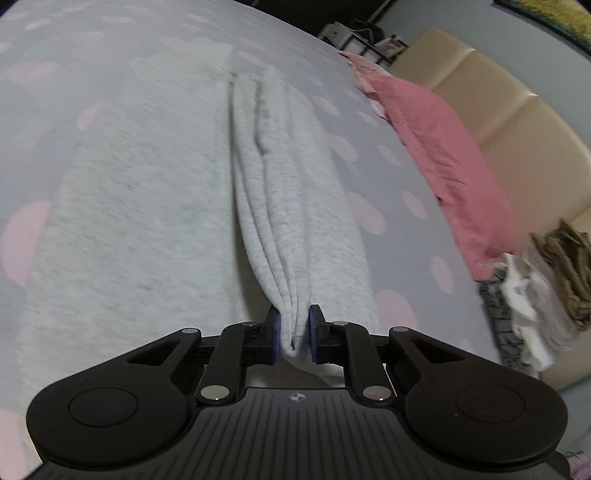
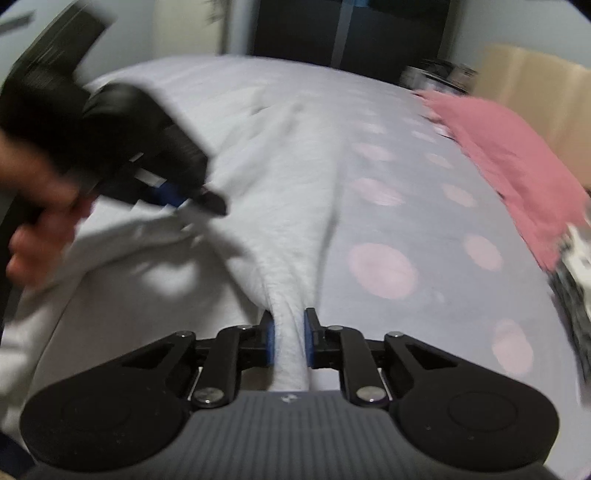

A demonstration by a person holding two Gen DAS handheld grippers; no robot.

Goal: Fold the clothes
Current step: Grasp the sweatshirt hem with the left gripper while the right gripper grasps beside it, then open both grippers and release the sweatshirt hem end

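Observation:
A light grey knit garment (image 1: 147,206) lies spread over the bed. My left gripper (image 1: 294,325) is shut on a bunched fold of it, the layers pinched between the blue pads (image 1: 276,332). In the right wrist view the same garment (image 2: 280,192) runs away across the bed, and my right gripper (image 2: 289,332) is shut on a gathered edge of it. The left gripper (image 2: 207,201) also shows there at the left, blurred, held by a hand (image 2: 40,229) and touching the cloth.
The bedsheet (image 1: 369,173) is pale with pink spots. A pink pillow (image 1: 443,158) lies along the right side by a beige padded headboard (image 1: 517,122). A pile of mixed clothes (image 1: 546,295) sits at the near right. Dark furniture (image 2: 332,33) stands beyond the bed.

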